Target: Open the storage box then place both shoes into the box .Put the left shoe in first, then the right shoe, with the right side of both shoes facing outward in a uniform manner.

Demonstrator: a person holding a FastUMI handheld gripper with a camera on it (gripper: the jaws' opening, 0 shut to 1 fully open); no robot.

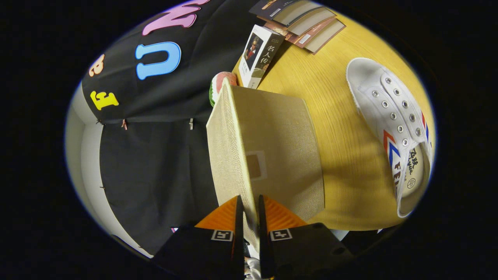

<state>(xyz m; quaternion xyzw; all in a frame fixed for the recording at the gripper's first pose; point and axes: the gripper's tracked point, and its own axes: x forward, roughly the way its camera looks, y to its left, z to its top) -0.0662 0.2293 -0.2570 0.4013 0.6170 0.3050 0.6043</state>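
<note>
Gripper view takes in a wooden table [311, 77], seen with the camera rolled on its side, so directions here are best read off the things themselves. On it the beige fabric storage box [280, 128] stands just ahead of the fingers, and its lid [225, 155] runs away from them as a thin woven panel seen edge-on. The gripper [249, 221] has both fingers pinched on the near edge of that lid, one on each face, with only the panel's thickness between them. Right of the box, well apart from it, a white canvas shoe [393, 124] with striped sides lies on the table; I cannot tell from this angle whether it is the left or the right one. Beyond the box stand an upright book [258, 54] and, farther off, a fan of flat books [307, 23]; something red and green, perhaps a toy watermelon slice [218, 87], peeks from behind the lid.

The step in hand looks like opening the box. To do it well, keep the pinch firm and swing the lid along its hinge arc without dragging the box across the table.
</note>
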